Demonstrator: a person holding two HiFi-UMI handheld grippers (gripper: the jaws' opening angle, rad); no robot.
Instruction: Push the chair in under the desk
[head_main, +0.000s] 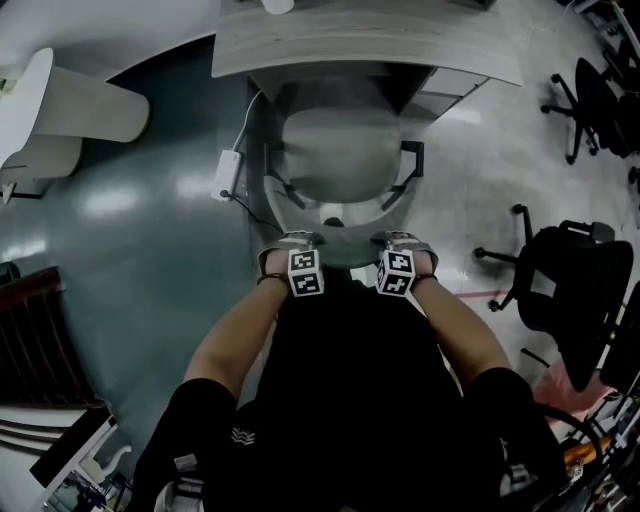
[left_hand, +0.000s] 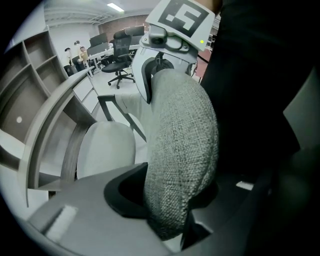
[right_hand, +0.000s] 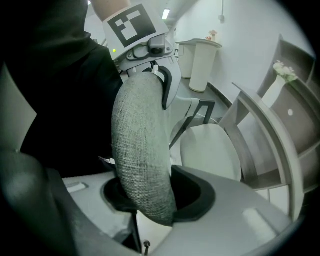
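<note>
The grey wooden surface (head_main: 360, 45) lies ahead. The chair (head_main: 335, 150) stands with its pale seat partly beneath the surface's near edge. Its woven grey backrest (left_hand: 182, 150) rises on the side away from the surface. On the backrest's top rim, farthest from the surface, the left tongs (left_hand: 167, 200) and right tongs (right_hand: 150, 195) sit side by side, each roughly half open and clamped on the padded fabric.

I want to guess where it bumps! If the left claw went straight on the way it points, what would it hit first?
The chair's grey backrest. The left claw points down over its top edge, fabric already between the jaws, so it would likely just press deeper onto that padding.
</note>
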